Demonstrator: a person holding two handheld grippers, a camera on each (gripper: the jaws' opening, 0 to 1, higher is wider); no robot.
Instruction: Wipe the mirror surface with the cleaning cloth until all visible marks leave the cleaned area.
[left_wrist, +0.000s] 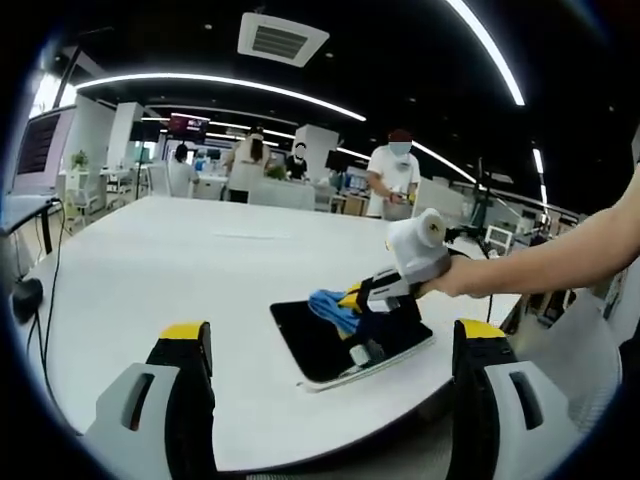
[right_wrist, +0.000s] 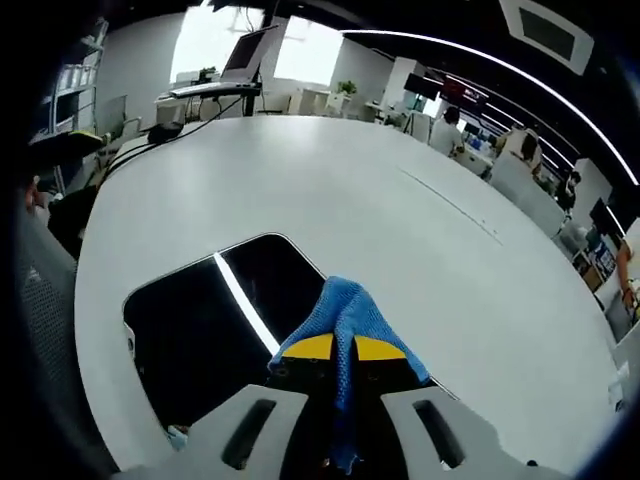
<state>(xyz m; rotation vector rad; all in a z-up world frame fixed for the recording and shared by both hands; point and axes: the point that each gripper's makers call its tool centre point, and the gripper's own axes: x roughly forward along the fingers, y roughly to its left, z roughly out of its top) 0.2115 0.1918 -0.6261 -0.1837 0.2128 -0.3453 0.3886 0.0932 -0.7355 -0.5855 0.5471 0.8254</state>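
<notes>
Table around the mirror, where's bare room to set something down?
The white table lies bare beyond the mirror, toward the far desks, and along its right side. It is crowded at the mirror, where the right gripper pinches the blue cloth.

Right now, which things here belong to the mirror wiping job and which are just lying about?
Job:
mirror
cloth
right hand-held gripper, shut on cloth
left hand-held gripper, open, held clear of mirror

Lying about:
cables at table edge
laptop on far table

Glossy dark mirror (right_wrist: 215, 335), nubby blue cloth (right_wrist: 345, 320), matt white table (right_wrist: 330, 190).
</notes>
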